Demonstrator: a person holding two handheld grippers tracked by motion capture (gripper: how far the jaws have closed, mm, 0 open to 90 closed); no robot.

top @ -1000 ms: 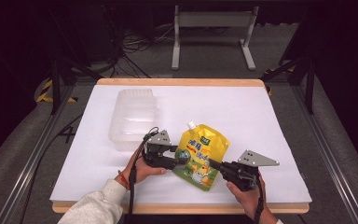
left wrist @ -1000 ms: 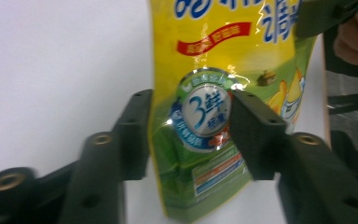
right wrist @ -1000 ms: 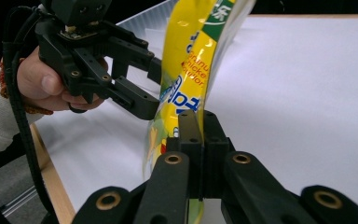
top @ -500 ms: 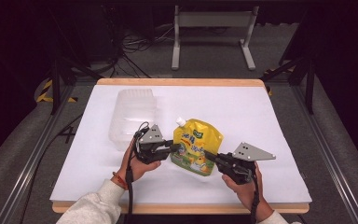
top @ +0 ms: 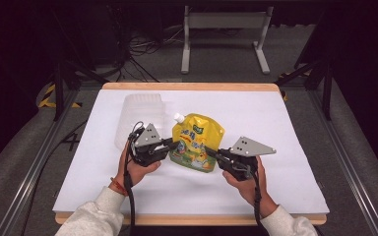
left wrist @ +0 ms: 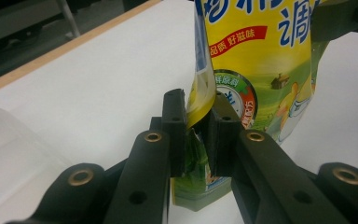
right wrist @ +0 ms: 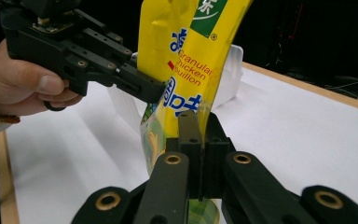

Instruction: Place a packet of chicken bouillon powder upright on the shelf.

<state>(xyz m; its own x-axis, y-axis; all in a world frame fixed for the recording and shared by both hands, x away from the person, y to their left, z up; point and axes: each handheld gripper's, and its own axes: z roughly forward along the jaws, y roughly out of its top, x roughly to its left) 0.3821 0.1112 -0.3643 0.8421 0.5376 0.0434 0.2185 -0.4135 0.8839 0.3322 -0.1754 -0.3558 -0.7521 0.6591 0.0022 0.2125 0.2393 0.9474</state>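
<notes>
A: Where is the yellow pouch (top: 197,147) held?

B: Between both, just above the bench (top: 285,123). Its left edge is pinched by the left hand-held gripper (top: 175,144), whose jaws have just been closing on it; its right edge is clamped in the right hand-held gripper (top: 209,153).

A: And its long axis?

B: It is pointed away from the person, spout (top: 178,117) farthest; the clear container (top: 140,115) is nearer the left hand (top: 137,169).

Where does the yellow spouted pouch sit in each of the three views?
High view: yellow pouch at table centre, between the two grippers.
Left gripper view: pouch fills upper centre-right, its edge pinched between the jaws.
Right gripper view: pouch hangs top centre, lower edge clamped in the jaws.
Shared landmark: clear plastic container.
</notes>
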